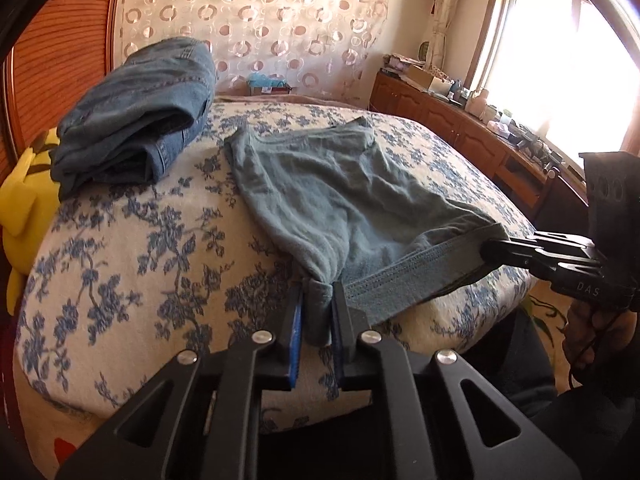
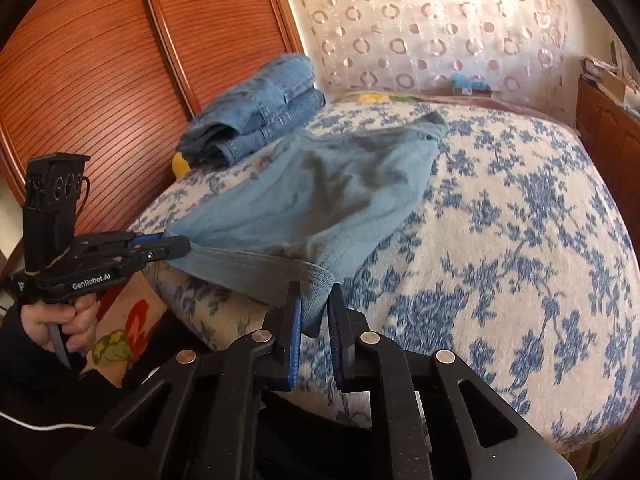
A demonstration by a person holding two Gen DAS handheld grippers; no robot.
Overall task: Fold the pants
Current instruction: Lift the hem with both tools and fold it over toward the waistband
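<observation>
Sunlit and cluttered, the bedroom is filled mostly by a bed (image 1: 120, 248) under a cream cover printed with blue flower sprigs, its surface soft and rounded. Behind the bed hangs a sheer curtain (image 1: 256, 20) patterned with rings, and to the bed's left stand ribbed reddish wooden doors (image 2: 92, 76); along its right side runs a low wooden cabinet (image 1: 452, 120) crowded with small items below a bright window (image 1: 560, 52). On the bed's far left corner sits a folded stack of blue denim jeans (image 1: 136, 120), thick and seamed, with a yellow plush toy (image 1: 24, 200) just beside it at the bed's edge. Spread over the bed's near middle lie the pants (image 1: 340, 192), a soft, fuzzy grey-blue pair, wrinkled, with a stitched hem along the near edge that lifts off the cover. The left gripper (image 1: 318, 300) pinches one near corner of that hem between its blue-padded fingers, and the right gripper (image 2: 316, 300) pinches the other corner likewise, the hem drawn between them at the bed's near edge.
</observation>
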